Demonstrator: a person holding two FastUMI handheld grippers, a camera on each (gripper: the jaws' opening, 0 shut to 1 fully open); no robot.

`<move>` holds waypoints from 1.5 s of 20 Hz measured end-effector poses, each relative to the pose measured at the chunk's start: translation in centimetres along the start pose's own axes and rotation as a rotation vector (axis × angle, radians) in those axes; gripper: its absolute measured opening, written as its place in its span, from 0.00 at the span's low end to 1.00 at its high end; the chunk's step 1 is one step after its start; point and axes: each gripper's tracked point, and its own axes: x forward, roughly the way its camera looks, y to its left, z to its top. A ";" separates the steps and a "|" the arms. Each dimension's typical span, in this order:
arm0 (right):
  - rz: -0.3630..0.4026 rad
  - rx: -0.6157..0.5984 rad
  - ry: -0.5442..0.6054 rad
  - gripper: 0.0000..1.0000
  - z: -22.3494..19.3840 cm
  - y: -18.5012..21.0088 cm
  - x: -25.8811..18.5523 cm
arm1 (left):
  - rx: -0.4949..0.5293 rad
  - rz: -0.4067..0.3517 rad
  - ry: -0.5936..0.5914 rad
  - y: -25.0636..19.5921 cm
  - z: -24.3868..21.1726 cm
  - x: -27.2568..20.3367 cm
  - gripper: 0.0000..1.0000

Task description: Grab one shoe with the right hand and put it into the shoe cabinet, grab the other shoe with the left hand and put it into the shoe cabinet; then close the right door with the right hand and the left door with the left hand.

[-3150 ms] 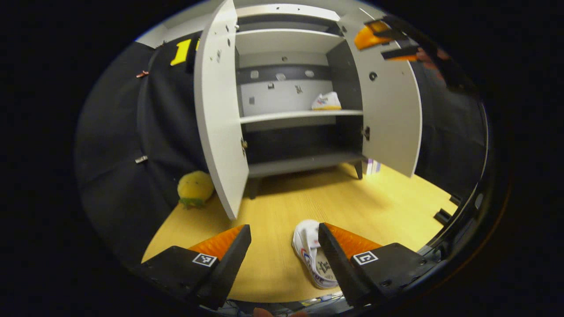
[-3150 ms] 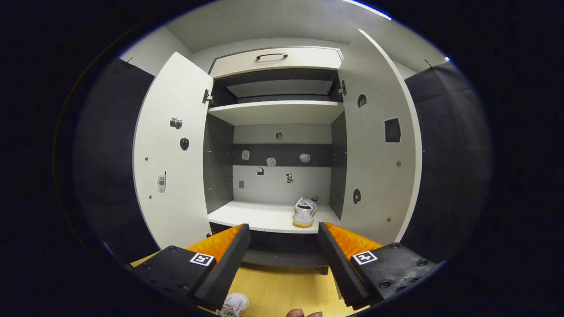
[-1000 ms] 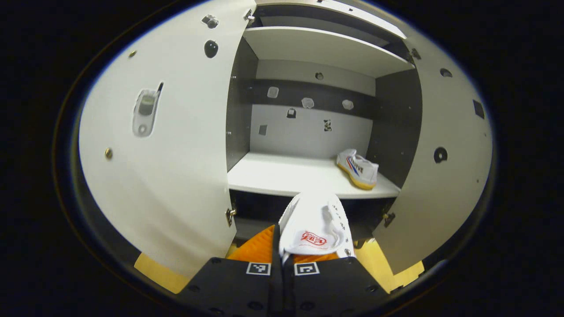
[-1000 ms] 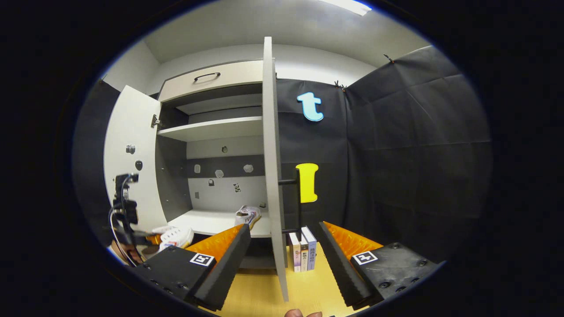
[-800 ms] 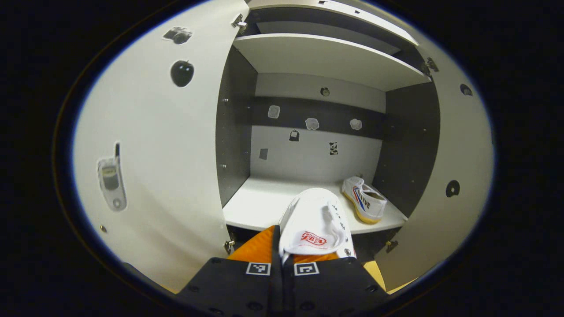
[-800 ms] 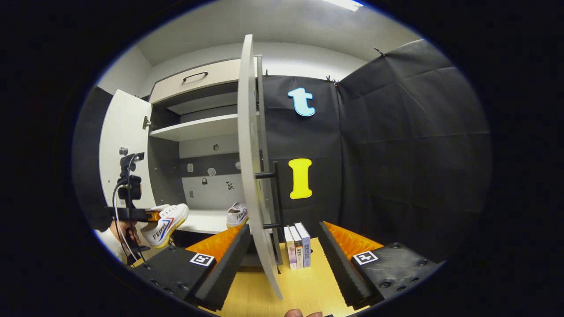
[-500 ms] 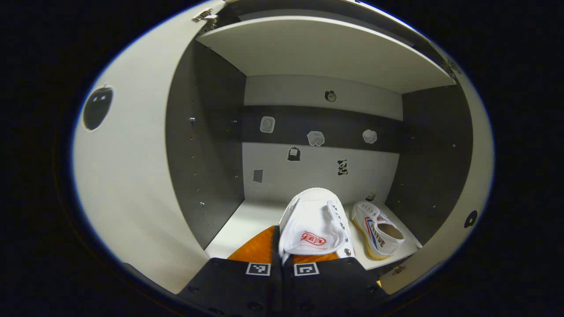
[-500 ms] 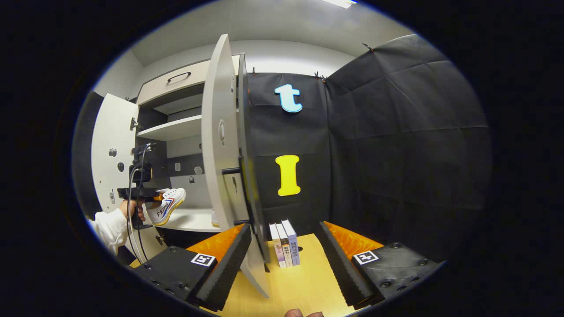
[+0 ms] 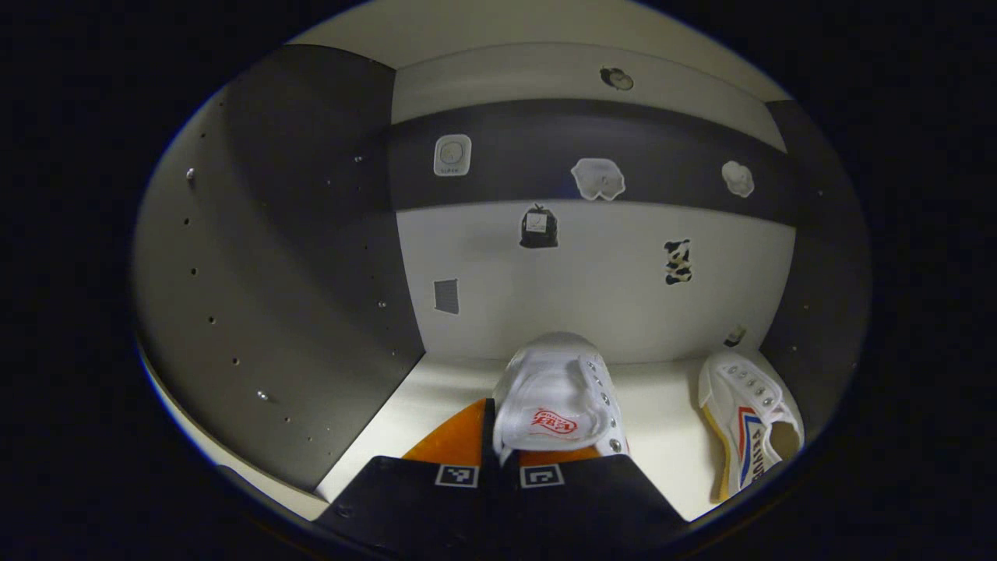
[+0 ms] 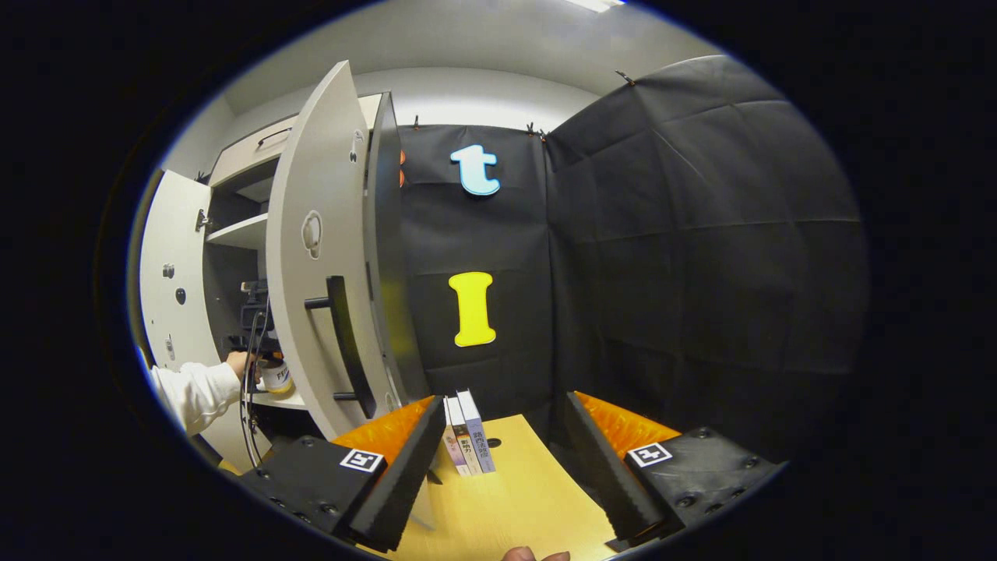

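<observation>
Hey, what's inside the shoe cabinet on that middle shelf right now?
One white shoe lies at the shelf's right end. A second shoe, clamped in the left tool, is over the shelf; whether its sole touches down is hidden. Stickers dot the back wall.

black cloth wall [image 10: 701, 234] | yellow wood floor [image 10: 514, 499] | white ceiling [image 10: 467, 39]

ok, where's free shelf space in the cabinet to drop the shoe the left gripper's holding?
Bare shelf runs from the dark left side wall to the held shoe in the left gripper, back to the rear panel. A narrower bare strip lies between the held shoe and the placed shoe. The right end is crowded: that shoe sits by the right wall.
</observation>
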 end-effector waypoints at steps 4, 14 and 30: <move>-0.018 -0.006 0.002 0.98 0.0 -0.6 0.1 | 0.006 0.034 0.070 0.6 -2.0 1.7 0.05; 0.001 0.016 -0.001 0.98 0.1 0.9 -1.0 | 0.125 -0.036 0.075 -0.7 -2.1 -1.1 0.43; 0.069 0.013 -0.016 1.00 2.2 4.6 -3.0 | 0.057 -0.227 -0.301 -2.1 2.9 -20.6 0.96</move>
